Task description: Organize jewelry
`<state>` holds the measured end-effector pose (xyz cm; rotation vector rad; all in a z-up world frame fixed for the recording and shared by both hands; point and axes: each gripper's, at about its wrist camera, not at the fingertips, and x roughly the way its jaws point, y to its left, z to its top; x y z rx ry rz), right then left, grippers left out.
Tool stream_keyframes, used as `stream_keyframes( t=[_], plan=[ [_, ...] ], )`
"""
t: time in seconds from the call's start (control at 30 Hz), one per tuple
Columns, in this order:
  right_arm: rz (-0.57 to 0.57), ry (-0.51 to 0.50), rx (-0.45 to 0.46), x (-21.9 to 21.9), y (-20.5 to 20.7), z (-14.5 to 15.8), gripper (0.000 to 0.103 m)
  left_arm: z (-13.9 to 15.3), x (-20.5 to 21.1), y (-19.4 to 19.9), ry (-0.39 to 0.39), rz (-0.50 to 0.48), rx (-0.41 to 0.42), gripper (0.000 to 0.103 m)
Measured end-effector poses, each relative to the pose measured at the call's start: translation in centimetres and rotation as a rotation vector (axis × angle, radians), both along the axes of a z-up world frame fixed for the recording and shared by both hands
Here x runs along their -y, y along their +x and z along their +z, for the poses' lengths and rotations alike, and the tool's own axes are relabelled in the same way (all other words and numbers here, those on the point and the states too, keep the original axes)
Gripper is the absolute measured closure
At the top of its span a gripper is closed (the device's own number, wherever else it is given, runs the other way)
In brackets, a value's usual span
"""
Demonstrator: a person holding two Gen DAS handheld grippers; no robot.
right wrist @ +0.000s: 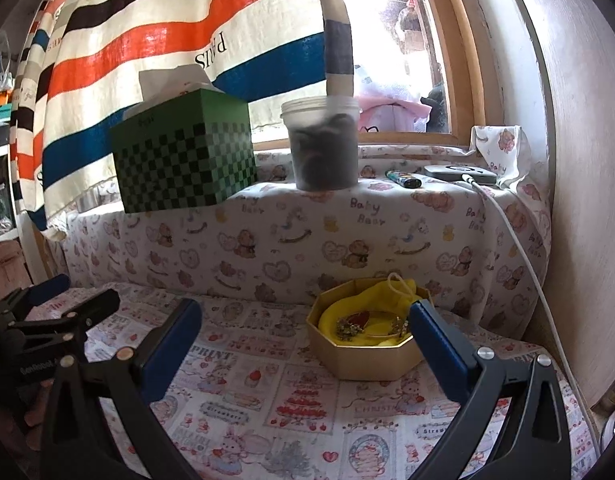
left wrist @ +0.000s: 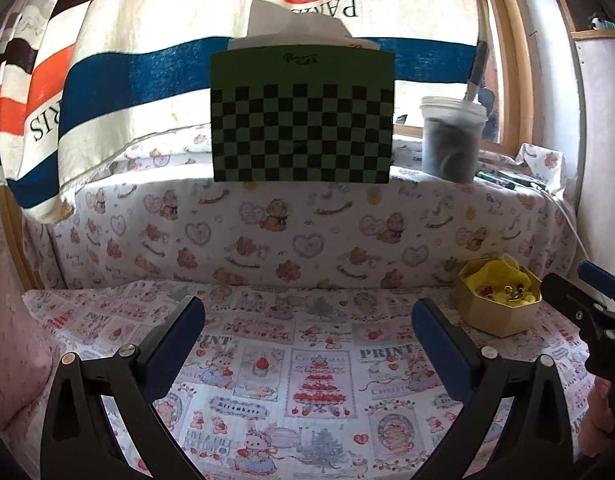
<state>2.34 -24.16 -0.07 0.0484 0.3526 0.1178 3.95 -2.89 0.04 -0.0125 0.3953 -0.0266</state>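
Blue-padded left gripper [left wrist: 307, 316] hovers spread wide over the printed cloth [left wrist: 319, 384], holding nothing. Right gripper [right wrist: 305, 320] is likewise spread wide and holds nothing. Just past its right finger stands the octagonal box [right wrist: 363, 360], lined with yellow fabric [right wrist: 347, 318]; jewelry [right wrist: 349, 326] lies inside.

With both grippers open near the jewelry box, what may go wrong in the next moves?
The small gold pieces lie on loose yellow cloth, so the right gripper may pinch cloth instead. The light octagonal box may slide on the printed cover. The left gripper is empty and apart from the box.
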Motion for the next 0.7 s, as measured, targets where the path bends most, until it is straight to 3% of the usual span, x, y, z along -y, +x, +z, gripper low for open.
stream_keyframes(
  t=[0.23,0.47,0.7],
  plan=[
    [-0.022,-0.007,-0.011,0.0,0.3,-0.2,0.000,-0.2,-0.1,-0.1,0.007,0.033,0.007,0.001],
    [-0.050,-0.063,0.046,-0.9,-0.8,0.1,0.000,0.5,0.5,-1.9,0.042,0.052,0.112,0.000],
    [-0.058,-0.062,0.042,-1.1,-0.9,0.1,0.000,0.5,0.0,-1.5,0.024,0.067,0.098,0.000]
  ],
)
